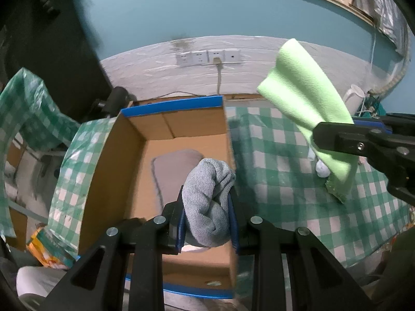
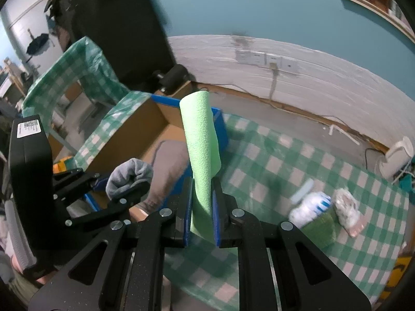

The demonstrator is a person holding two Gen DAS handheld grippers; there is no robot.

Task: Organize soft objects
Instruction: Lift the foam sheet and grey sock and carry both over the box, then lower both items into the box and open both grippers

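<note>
My left gripper is shut on a grey knitted sock and holds it over the open cardboard box with blue-taped rims. A taupe cloth lies inside the box. My right gripper is shut on a light green cloth, which stands up between the pads, just right of the box above the table. In the left wrist view the right gripper and green cloth show at the right. In the right wrist view the left gripper with the sock shows at the left.
The table has a green-and-white checked cover. A white-and-blue soft item, a dark green cloth and a pale packet lie at its right. A white kettle stands near the wall. An orange packet lies left of the box.
</note>
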